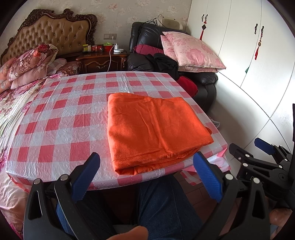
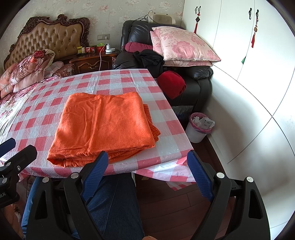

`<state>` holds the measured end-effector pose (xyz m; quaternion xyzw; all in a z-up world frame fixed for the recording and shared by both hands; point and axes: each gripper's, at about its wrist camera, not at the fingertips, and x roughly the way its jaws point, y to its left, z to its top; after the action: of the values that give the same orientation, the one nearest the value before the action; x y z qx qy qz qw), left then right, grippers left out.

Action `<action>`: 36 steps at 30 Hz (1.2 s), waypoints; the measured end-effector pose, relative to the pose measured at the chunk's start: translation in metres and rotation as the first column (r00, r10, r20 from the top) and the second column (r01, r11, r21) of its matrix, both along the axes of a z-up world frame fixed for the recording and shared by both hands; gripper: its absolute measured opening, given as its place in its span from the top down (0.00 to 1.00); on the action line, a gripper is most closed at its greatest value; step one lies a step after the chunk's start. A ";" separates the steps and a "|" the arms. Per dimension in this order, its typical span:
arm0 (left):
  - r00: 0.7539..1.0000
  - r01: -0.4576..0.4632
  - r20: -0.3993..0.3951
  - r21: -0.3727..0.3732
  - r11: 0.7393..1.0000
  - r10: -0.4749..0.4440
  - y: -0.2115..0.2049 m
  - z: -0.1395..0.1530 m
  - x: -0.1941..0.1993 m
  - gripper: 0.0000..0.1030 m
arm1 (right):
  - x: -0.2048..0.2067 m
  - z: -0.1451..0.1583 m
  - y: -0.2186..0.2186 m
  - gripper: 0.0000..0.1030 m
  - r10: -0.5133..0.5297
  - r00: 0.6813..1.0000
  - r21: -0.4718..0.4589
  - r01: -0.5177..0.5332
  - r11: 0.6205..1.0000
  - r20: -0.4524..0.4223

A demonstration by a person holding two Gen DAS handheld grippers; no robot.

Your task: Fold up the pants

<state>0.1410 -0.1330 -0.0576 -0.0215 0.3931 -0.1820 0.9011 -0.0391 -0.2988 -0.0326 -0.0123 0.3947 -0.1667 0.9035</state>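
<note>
A bedroom papered in pale floral wallpaper (image 1: 129,7). A carved, tufted headboard (image 1: 53,31) stands against the far wall, with a dark wooden nightstand (image 1: 101,61) just beside it. Next to that, a black leather armchair (image 2: 201,83) carries pink floral pillows (image 1: 193,49). White wardrobe doors (image 2: 258,73) line the right side, bright with daylight. A white wastebasket (image 2: 197,131) sits on the dark wood floor (image 2: 175,206).

The table (image 2: 129,79) is covered by a red-and-white checked plastic cloth (image 2: 46,112). Folded orange pants (image 2: 103,125) are laid on it near the front edge.
</note>
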 end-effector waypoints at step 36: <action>1.000 0.005 0.005 0.005 1.000 -0.005 -0.006 0.003 0.000 0.02 | 0.001 0.001 -0.002 0.18 0.001 1.000 0.002 -0.001 1.000 0.000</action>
<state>0.1413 -0.1386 -0.0543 -0.0180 0.3911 -0.1834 0.9017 -0.0385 -0.3006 -0.0317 -0.0118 0.3948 -0.1658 0.9036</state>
